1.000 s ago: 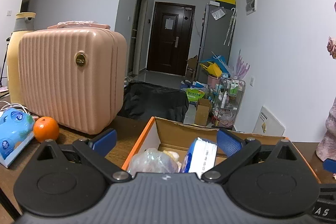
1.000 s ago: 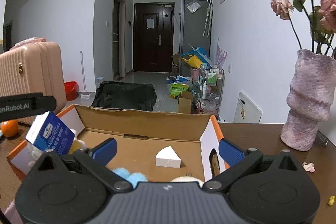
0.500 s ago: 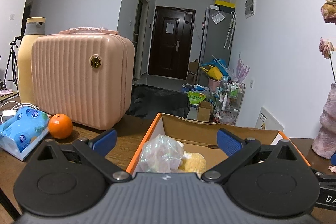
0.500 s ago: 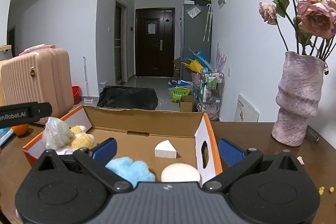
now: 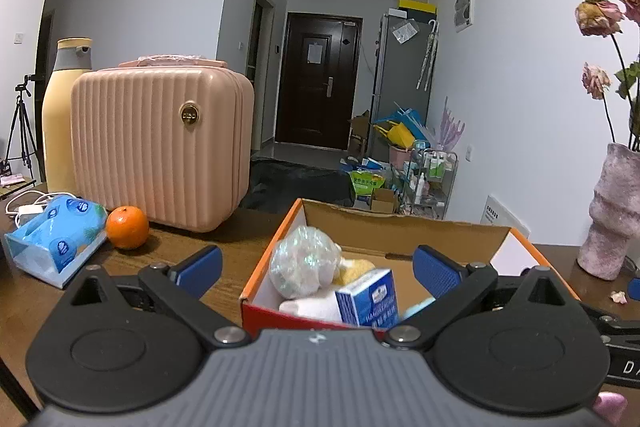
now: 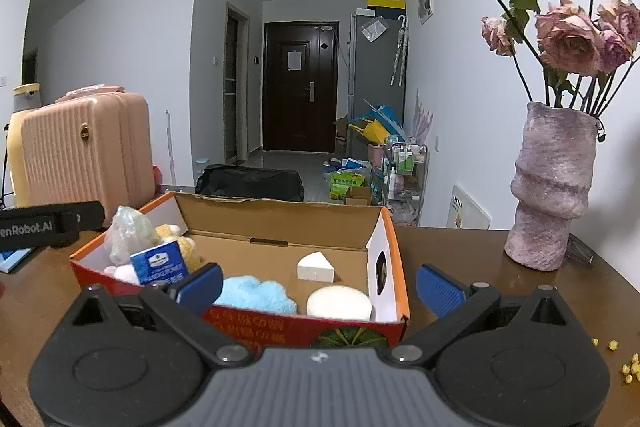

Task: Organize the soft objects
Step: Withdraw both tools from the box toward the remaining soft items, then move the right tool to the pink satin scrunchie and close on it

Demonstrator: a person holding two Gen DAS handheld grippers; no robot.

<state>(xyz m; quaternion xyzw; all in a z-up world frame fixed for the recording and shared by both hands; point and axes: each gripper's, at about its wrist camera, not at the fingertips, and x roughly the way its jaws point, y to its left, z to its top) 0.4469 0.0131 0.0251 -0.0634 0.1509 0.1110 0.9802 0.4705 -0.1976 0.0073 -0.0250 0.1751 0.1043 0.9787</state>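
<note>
Both grippers, left gripper [image 5: 316, 265] and right gripper [image 6: 319, 285], spread empty; tissue pack [image 5: 367, 297] seemingly upright in box [image 6: 394, 247]

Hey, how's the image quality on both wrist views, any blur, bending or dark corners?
Left wrist: sharp, dim cool light, fisheye bows the pink suitcase, corners black. Right wrist: equally sharp, vase leans at the edge, no glare.

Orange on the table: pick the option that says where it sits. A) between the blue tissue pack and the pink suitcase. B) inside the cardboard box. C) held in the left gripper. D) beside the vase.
A: in the left wrist view the orange rests on the table, with the blue tissue pack on its left and the pink suitcase just behind and to its right, outside the cardboard box.
</note>
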